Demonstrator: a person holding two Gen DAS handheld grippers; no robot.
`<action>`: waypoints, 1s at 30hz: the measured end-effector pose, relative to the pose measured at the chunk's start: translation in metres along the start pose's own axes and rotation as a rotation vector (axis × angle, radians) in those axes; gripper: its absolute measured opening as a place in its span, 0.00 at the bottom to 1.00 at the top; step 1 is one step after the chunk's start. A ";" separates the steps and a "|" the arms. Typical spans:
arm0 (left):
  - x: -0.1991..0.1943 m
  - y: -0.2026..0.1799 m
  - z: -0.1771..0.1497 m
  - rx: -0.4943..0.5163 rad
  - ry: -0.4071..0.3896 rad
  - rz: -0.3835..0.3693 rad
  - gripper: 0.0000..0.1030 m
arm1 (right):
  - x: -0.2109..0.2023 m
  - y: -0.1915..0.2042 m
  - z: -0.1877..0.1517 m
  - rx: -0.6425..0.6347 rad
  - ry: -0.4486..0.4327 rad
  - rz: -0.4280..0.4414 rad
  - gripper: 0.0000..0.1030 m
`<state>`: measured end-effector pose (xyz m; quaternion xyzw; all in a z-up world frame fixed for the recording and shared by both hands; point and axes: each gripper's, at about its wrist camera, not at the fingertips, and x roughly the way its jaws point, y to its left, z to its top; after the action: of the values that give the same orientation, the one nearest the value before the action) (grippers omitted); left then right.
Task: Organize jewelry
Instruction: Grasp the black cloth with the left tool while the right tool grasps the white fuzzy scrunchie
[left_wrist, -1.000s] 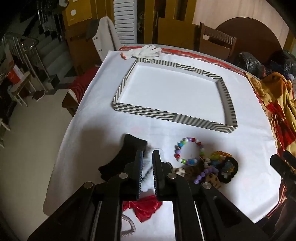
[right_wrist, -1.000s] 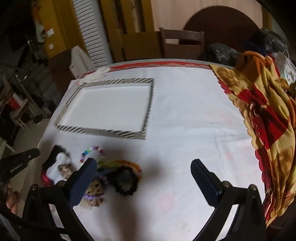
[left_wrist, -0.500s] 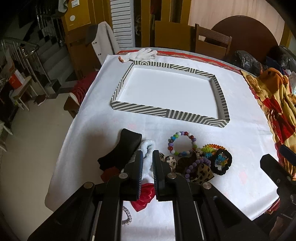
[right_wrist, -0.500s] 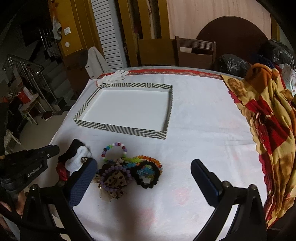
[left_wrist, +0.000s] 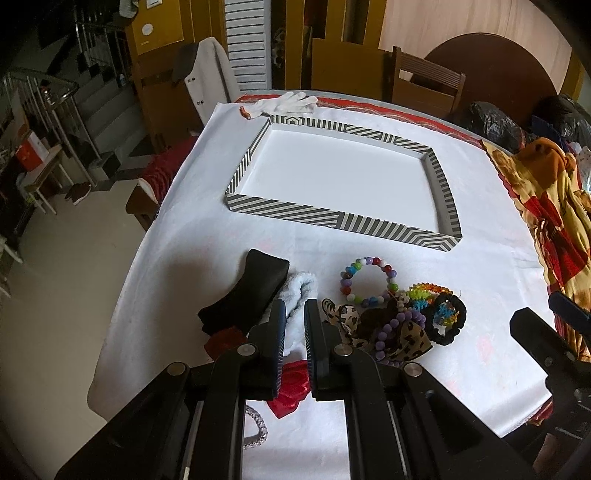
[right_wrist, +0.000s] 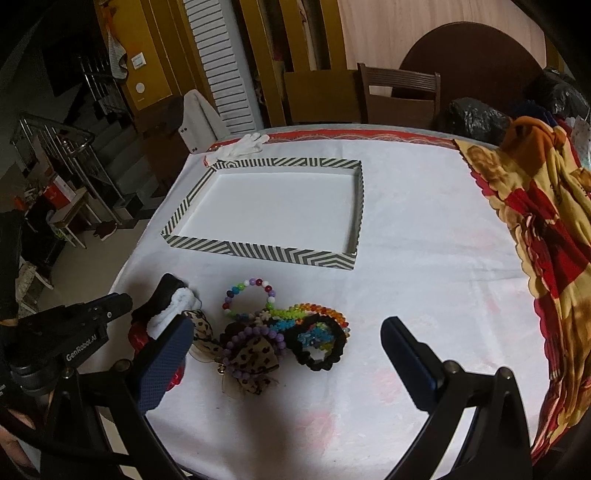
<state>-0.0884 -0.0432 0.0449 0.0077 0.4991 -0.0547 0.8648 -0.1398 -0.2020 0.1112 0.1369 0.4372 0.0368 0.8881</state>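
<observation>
The left claw (left_wrist: 294, 317) hovers with fingers nearly pressed together and pinching nothing, the right claw (right_wrist: 286, 354) spread wide above the jewelry pile (right_wrist: 269, 328), near the striped tray (right_wrist: 258, 252) on the bench (right_wrist: 424, 258).

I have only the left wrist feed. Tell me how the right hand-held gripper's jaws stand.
Observer: The right hand-held gripper is wide open, with nothing between its fingers.
Operator: Name what shows in that gap.
Observer: In the right wrist view the gap frames the leopard-print bow and the black scrunchie.
Operator: My own gripper covers the bow's near side. Describe it.
Observer: The bow's near ends spread flat on the white tablecloth, and the purple bead bracelet lies across its top.
</observation>
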 end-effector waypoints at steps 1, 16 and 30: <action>0.000 0.000 0.000 0.000 0.002 -0.003 0.03 | 0.000 0.000 0.000 -0.005 0.002 -0.008 1.00; 0.008 0.002 0.000 -0.001 0.023 -0.004 0.03 | 0.007 0.007 -0.001 -0.035 0.017 -0.040 1.00; 0.017 0.044 0.000 -0.090 0.077 -0.072 0.04 | 0.014 0.005 0.000 -0.051 0.015 -0.054 1.00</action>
<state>-0.0756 -0.0009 0.0286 -0.0473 0.5338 -0.0629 0.8420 -0.1309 -0.1940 0.1014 0.1023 0.4464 0.0249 0.8886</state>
